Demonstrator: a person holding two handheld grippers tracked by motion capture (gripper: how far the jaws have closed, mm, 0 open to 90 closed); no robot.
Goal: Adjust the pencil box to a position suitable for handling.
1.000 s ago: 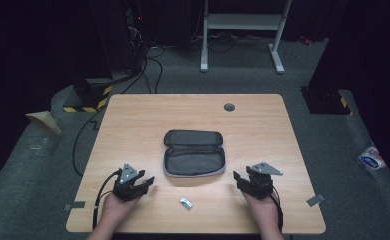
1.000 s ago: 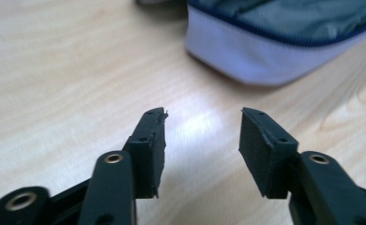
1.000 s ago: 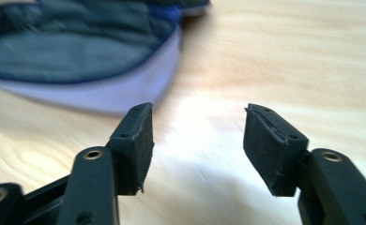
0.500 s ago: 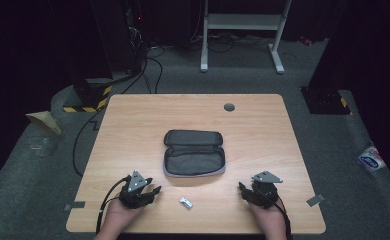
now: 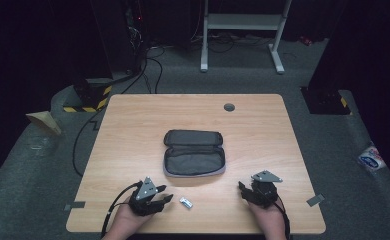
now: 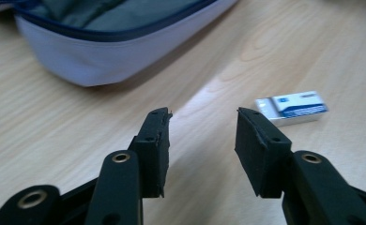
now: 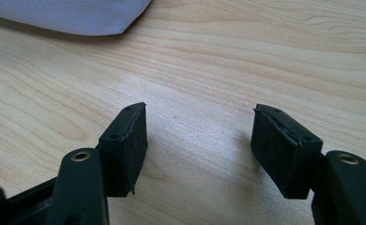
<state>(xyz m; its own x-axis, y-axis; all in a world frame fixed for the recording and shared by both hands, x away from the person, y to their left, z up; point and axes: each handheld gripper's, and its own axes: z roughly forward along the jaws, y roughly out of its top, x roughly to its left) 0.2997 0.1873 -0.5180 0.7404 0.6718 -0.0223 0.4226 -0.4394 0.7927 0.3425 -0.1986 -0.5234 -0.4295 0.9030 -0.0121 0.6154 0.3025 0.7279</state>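
**Left tool nearing the small box, both tools low at the near edge**

Now, at the left of the high view, the left tool point(image 5: 166, 198) sits low over the surface point(image 5: 133, 130) close to its near edge, held in a hand point(image 5: 128, 220) that comes in from the bottom. Its jaws have just been closing, yet they stand apart with nothing between them; bare wood shows through the gap in the left gripper view point(image 6: 201, 140). Just to its right lies the small white and blue box point(image 5: 185, 202), flat on the wood and apart from the jaw tips; in the left gripper view the box point(image 6: 291, 108) lies beyond and to the right of the right-hand jaw. Between box and near edge a strip of wood is free.

Toward the middle, the grey pouch point(image 5: 194, 160) lies unzipped, its lid folded back, well clear of every edge. Its pale front wall point(image 6: 101, 61) is near the left tool, with open wood between.

Farther right, the right tool point(image 5: 243, 191) rests near the near edge, jaws parted and empty point(image 7: 197, 145). Open wood spreads around it to the right edge, and the far half carries a dark round grommet point(image 5: 229, 107).
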